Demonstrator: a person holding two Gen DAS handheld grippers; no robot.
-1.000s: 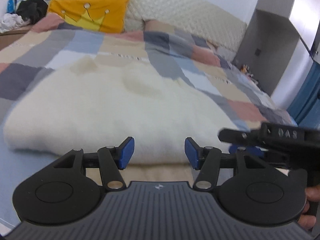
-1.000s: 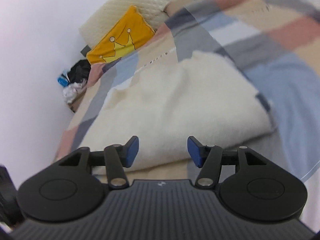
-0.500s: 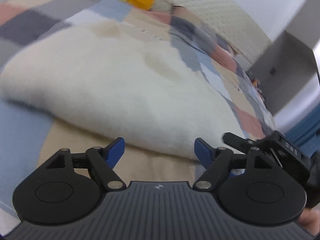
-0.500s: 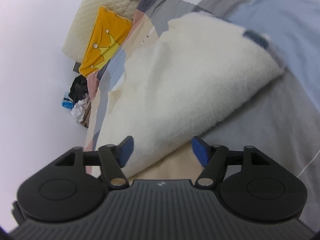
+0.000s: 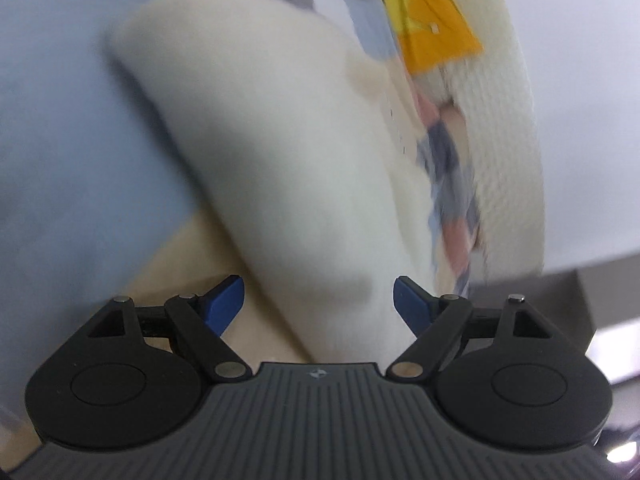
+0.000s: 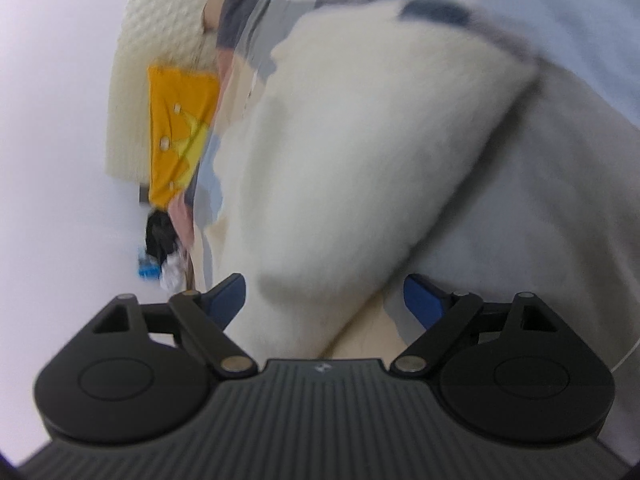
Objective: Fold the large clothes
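Observation:
A cream fleece garment [image 5: 280, 152] lies folded on the patchwork bedspread [image 5: 60, 100]. It also shows in the right wrist view [image 6: 360, 152]. My left gripper [image 5: 319, 300] is open, its blue-tipped fingers on either side of the garment's near edge. My right gripper [image 6: 324, 300] is open too, with the garment's near edge between its fingers. Both views are rolled sideways and blurred. Whether the pads touch the cloth I cannot tell.
An orange crown pillow [image 5: 432, 20] leans on the quilted cream headboard [image 5: 508, 140]. The pillow also shows in the right wrist view [image 6: 180, 132]. Dark and white clutter [image 6: 164, 248] sits on a bedside surface. A grey cabinet [image 5: 540, 300] stands by the wall.
Both grippers have rolled sideways and moved in to the garment's near edge. Their fingers have opened wider. The right gripper no longer shows in the left wrist view.

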